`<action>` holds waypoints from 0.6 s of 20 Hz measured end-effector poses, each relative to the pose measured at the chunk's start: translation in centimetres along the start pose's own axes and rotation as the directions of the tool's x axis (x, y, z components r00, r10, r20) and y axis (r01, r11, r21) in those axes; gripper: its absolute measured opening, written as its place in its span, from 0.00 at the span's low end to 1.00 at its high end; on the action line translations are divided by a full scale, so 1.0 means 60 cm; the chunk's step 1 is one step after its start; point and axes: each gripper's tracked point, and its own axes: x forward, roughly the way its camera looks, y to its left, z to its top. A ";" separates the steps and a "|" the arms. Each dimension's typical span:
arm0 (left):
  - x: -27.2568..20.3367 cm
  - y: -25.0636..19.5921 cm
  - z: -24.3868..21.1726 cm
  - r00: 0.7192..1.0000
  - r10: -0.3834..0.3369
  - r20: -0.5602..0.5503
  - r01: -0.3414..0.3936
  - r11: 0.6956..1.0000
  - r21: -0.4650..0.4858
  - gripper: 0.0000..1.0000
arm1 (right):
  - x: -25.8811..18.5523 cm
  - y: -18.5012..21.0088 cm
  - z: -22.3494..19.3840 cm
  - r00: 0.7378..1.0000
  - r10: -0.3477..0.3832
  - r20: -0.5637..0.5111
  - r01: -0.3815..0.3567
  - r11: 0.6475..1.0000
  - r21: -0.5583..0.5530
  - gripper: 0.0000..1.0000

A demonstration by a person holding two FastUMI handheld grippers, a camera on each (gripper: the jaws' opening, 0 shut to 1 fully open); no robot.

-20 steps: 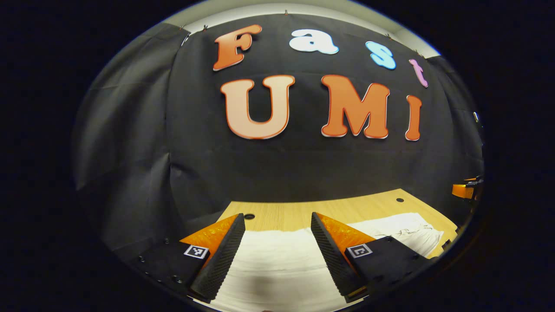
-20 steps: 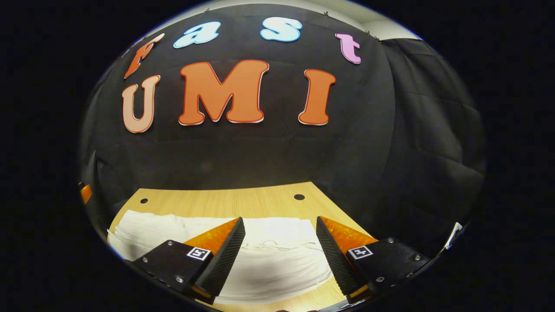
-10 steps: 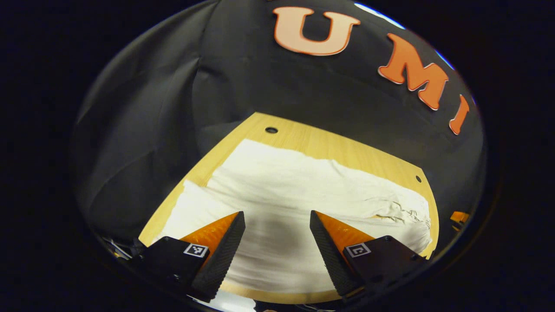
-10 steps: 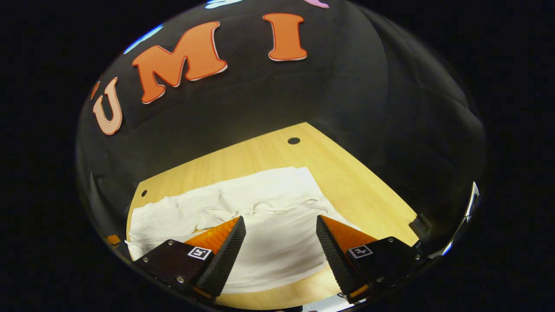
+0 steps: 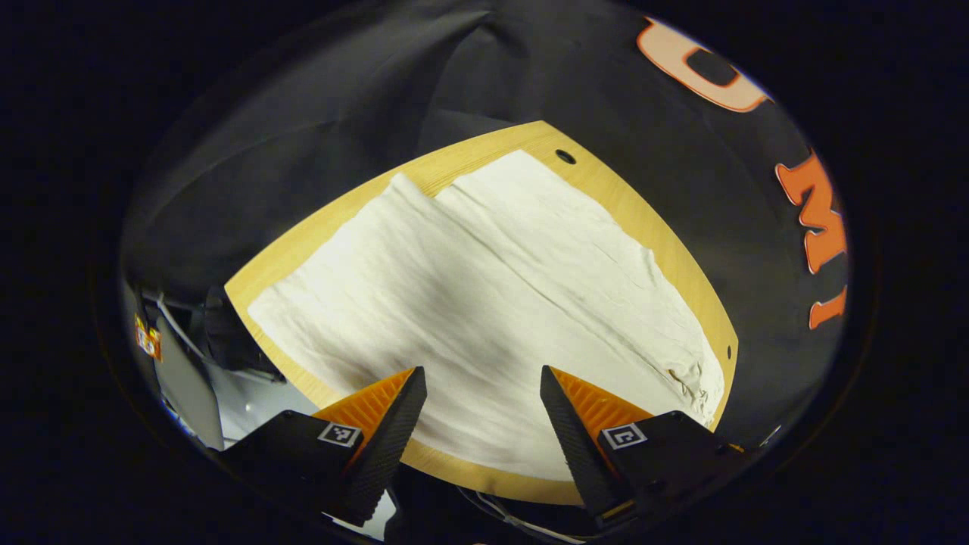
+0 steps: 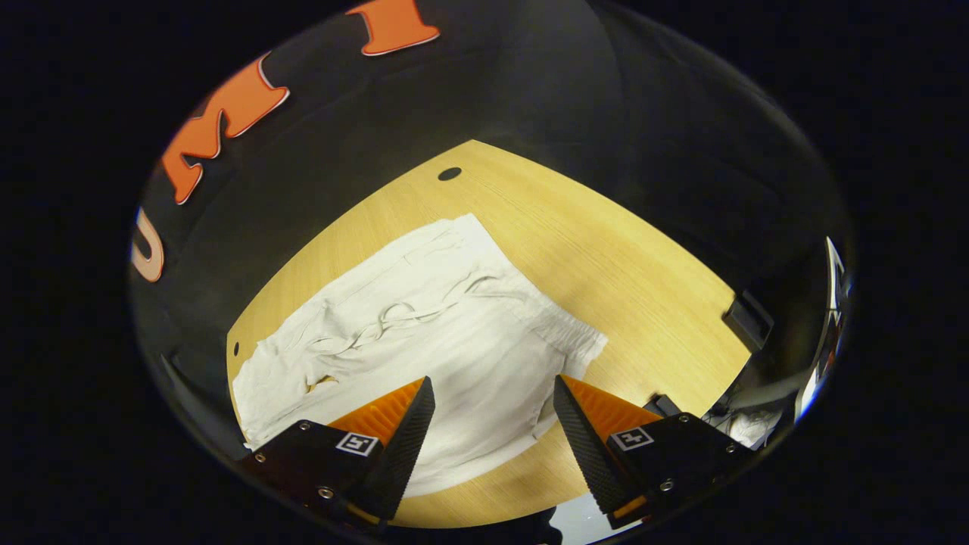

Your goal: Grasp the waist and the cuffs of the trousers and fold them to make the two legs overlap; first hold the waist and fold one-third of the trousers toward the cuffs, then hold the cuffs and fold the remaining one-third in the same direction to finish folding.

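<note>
In the left gripper view the white trousers (image 5: pixel 484 303) lie spread flat across the light wooden surface (image 5: pixel 666 250), filling the middle of the frame, with the two legs side by side and a long seam line between them running from the upper centre down toward the lower right. The leg ends reach the upper centre, near a small dark hole in the surface (image 5: pixel 565 157), while the gathered waist end bunches at the right edge of the frame. The left tongs (image 5: pixel 483 424) sit at the bottom centre, released, their fingers spread apart above the near edge of the cloth and holding nothing. In the right gripper view the waist part of the trousers (image 6: pixel 424 333) lies in the centre and lower left of the frame, wrinkled, with a drawstring (image 6: pixel 409 310) curling across the fabric and the elastic waistband (image 6: pixel 564 329) along its right-hand edge. Bare surface (image 6: pixel 606 257) extends to the right and toward the top of the frame. The right tongs (image 6: pixel 492 428) hang at the bottom centre, likewise released, fingers wide apart over the lower part of the waist cloth, gripping nothing.
</note>
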 end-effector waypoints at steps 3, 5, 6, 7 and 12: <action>0.012 0.028 -0.029 1.000 0.010 -0.030 -0.013 0.994 -0.113 0.96 | 0.011 -0.010 -0.011 0.999 -0.008 -0.033 0.008 1.000 0.018 0.95; 0.011 0.056 -0.042 0.999 0.006 -0.043 -0.014 0.981 -0.193 1.00 | 0.018 -0.011 -0.017 0.999 -0.001 -0.054 0.004 0.999 0.043 0.95; 0.007 0.074 -0.044 0.999 0.006 -0.049 -0.017 0.973 -0.232 1.00 | 0.021 -0.012 -0.020 0.998 0.000 -0.061 0.003 0.998 0.056 0.95; 0.006 0.092 -0.049 0.998 0.006 -0.055 -0.021 0.963 -0.270 0.98 | 0.025 -0.013 -0.019 0.998 0.001 -0.065 0.003 0.998 0.064 0.95; 0.009 0.159 -0.050 0.999 -0.025 -0.040 0.004 0.894 -0.447 0.98 | 0.038 -0.014 -0.028 0.996 -0.002 -0.084 0.009 0.997 0.082 0.95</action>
